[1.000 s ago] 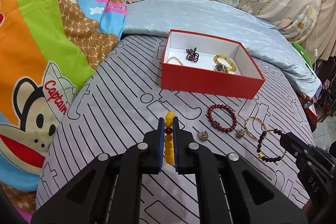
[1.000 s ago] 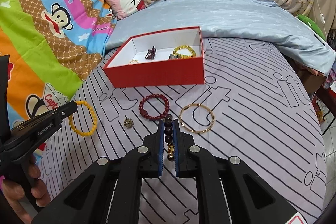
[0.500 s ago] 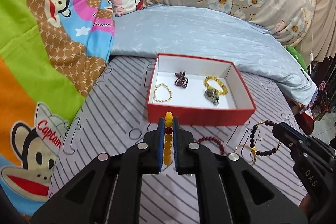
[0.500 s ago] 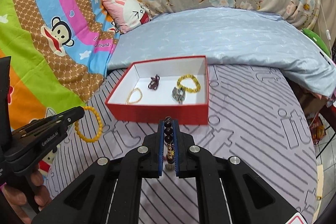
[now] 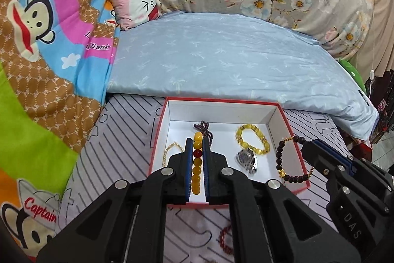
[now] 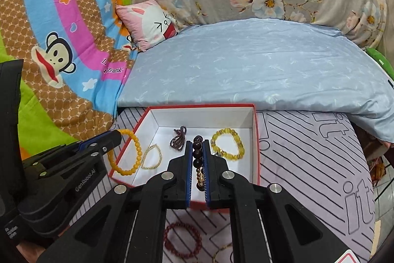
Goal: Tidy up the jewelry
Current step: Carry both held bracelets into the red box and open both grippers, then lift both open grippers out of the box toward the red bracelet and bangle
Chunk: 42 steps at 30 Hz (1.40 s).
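The red box [image 5: 299, 149] with a white inside lies on the striped bed sheet. My left gripper [image 5: 197, 143] is shut on an amber bead bracelet [image 5: 197, 164] and hangs over the box's left half. My right gripper [image 6: 197, 146] is shut on a dark bead bracelet [image 6: 197, 152] with gold beads, over the box's right half. In the right wrist view the amber bracelet [image 6: 136, 152] dangles across the box's left wall [image 6: 128, 147]. In the left wrist view the dark bracelet [image 5: 279, 159] hangs by the right wall. Inside lie a thin gold chain [image 6: 152, 157], a purple bead piece [image 6: 178, 137], a yellow bead bracelet [image 6: 227, 143] and a watch [image 5: 247, 159].
A red bead bracelet [image 6: 183, 239] and a gold bangle [image 6: 222, 252] lie on the sheet in front of the box. A light blue quilt [image 5: 221, 61] is bunched behind it, with a pink cushion [image 5: 134, 0] and cartoon-monkey bedding at the left. The bed's edge falls away at the right.
Both grippers have lifted their bracelets off the sheet and carried them forward over the box. The box now sits close under the fingertips; the loose pieces on the sheet have dropped behind.
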Available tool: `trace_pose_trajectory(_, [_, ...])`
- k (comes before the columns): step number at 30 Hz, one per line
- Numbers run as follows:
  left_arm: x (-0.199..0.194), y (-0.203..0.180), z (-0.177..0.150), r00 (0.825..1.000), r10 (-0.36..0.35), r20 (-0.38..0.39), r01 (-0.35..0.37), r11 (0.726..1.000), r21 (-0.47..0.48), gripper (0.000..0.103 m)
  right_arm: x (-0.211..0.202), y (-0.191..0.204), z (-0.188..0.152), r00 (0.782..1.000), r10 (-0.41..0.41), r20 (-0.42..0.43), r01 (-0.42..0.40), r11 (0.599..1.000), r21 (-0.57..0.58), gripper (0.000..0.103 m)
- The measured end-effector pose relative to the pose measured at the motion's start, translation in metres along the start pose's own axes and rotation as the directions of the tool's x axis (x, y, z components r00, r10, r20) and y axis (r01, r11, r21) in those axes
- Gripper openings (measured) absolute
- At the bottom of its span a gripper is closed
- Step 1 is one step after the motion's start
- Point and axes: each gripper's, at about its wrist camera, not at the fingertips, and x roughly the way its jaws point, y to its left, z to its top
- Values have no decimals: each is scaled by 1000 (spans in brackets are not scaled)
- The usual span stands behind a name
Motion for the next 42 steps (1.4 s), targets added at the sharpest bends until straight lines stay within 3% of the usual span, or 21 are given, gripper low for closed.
trace_pose_trajectory(10, [58, -9, 1, 997, 23, -68, -22, 1000, 13, 7, 51, -11, -4, 998, -11, -66, 11, 1000, 9, 8])
trace_pose_trajectory(24, [83, -6, -4, 994, 30, -105, -29, 1000, 4, 8, 73, -19, -15, 994, -25, -108, 26, 1000, 8, 11])
trace_pose_trajectory(25, [81, -5, -4, 994, 40, -97, -40, 999, 5, 13, 72, -20, -15, 994, -32, -101, 33, 999, 8, 13])
trace_pose_trajectory(26, [80, -4, -4, 994, 52, -93, -51, 999, 5, 28, 70, -22, -15, 995, -40, -96, 41, 999, 9, 20])
trace_pose_trajectory(28, [74, 0, -4, 996, 56, -76, -57, 998, -5, 44, 64, -25, -15, 996, -46, -81, 48, 999, 24, 33])
trace_pose_trajectory(42, [28, 6, -34, 995, 69, -68, -69, 998, -4, 45, 15, -18, -41, 997, -36, -65, 39, 998, 41, 35])
